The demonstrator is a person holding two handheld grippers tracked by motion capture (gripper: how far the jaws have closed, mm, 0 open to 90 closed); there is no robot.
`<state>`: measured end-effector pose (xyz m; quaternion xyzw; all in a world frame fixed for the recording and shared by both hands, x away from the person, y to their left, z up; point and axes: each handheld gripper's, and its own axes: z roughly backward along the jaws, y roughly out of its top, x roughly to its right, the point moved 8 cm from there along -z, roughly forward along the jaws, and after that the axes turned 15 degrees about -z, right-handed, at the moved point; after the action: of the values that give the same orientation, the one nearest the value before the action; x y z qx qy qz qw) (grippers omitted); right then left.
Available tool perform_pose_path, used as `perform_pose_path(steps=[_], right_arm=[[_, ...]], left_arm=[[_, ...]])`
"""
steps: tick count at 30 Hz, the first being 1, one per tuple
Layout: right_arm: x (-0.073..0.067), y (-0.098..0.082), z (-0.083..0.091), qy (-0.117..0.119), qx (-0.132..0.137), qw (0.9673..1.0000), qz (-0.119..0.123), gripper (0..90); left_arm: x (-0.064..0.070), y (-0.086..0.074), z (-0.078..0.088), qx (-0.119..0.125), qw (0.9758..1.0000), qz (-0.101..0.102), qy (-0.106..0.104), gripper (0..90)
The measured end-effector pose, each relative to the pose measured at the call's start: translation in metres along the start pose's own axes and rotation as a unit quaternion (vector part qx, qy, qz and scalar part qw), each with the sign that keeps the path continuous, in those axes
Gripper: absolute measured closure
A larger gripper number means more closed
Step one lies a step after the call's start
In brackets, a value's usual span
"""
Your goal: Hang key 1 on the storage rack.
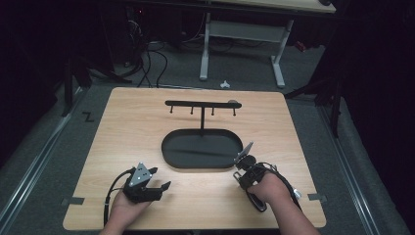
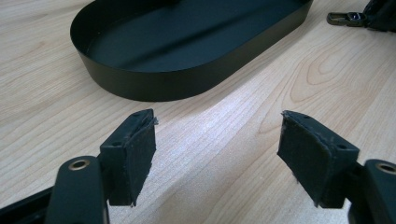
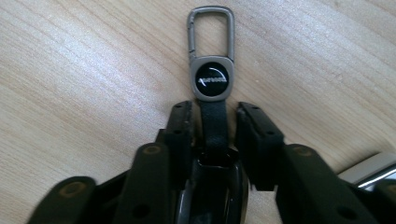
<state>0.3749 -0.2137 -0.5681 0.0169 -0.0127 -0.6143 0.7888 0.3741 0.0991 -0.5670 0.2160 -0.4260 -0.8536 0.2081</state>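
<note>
Right gripper [image 3: 212, 121] jaws narrowed on either side of the key fob [image 3: 212, 154] flat on the table [image 3: 70, 70], strap and carabiner [image 3: 210, 28] pointing straight ahead; left gripper [image 2: 217, 144] wide, empty

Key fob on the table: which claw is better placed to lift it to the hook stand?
Right. The right claw already straddles the key fob, its jaws beside the strap. The left claw is open over bare table, apart from the fob.
</note>
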Motion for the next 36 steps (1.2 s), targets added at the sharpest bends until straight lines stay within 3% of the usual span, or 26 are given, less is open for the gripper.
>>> perform_pose_path(steps=[4, 24, 36], right_arm=[[0.0002, 0.0005, 0.0002, 0.0, -0.004, 1.0, -0.001, 78.9], [0.0021, -0.0041, 0.0005, 0.013, 0.035, 0.9991, -0.019, 80.7], [0.0023, -0.0081, 0.0009, 0.024, 0.065, 0.9976, 0.009, 80.6]], left_arm=[[0.001, 0.0002, -0.0006, -0.001, 1.0, -0.001, -0.002, 27.9], [0.0058, 0.0009, -0.0043, -0.006, 0.9999, -0.008, -0.009, 28.1], [0.0053, 0.0, -0.004, -0.008, 0.9999, -0.009, -0.005, 28.2]])
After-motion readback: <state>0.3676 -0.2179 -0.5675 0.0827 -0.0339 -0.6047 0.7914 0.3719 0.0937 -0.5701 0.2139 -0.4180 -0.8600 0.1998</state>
